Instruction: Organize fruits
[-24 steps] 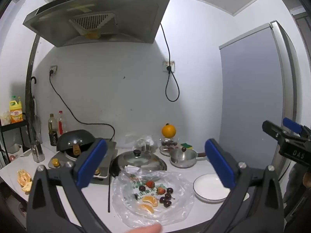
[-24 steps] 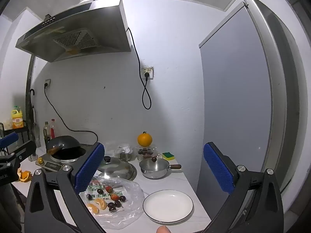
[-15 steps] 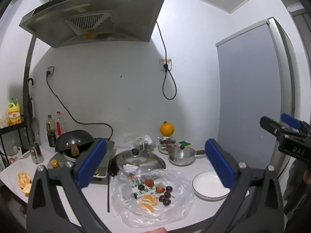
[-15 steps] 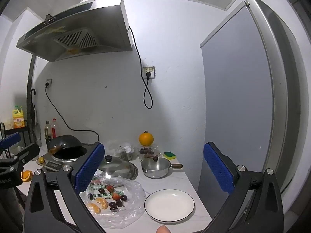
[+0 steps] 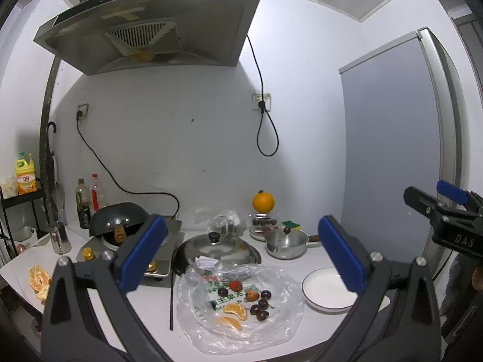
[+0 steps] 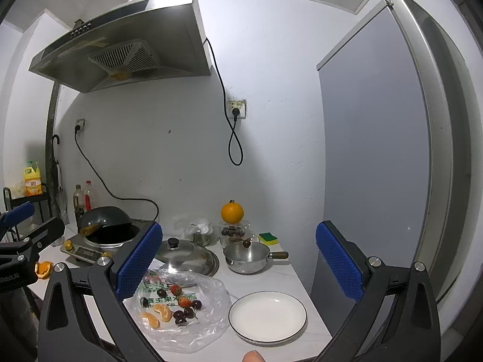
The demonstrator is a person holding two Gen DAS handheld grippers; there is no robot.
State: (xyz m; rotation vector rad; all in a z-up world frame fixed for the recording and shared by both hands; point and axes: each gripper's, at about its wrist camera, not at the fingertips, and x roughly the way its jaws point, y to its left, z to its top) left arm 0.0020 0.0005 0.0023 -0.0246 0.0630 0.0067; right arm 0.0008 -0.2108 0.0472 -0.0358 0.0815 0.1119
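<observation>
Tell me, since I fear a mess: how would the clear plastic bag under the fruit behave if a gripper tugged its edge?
The plastic bag looks thin and crinkled, so it would likely crumple rather than slide flat. The cherries on it are round and would probably roll; the orange segments may slip.

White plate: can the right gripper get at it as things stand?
Probably yes. The white plate lies empty and uncovered near the counter's front edge, beside the plastic bag, and the right gripper is open, holding nothing.

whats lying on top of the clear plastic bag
On the plastic bag: two strawberries, dark cherries and two orange segments. Whatever lies under its printed label is hidden.
</observation>
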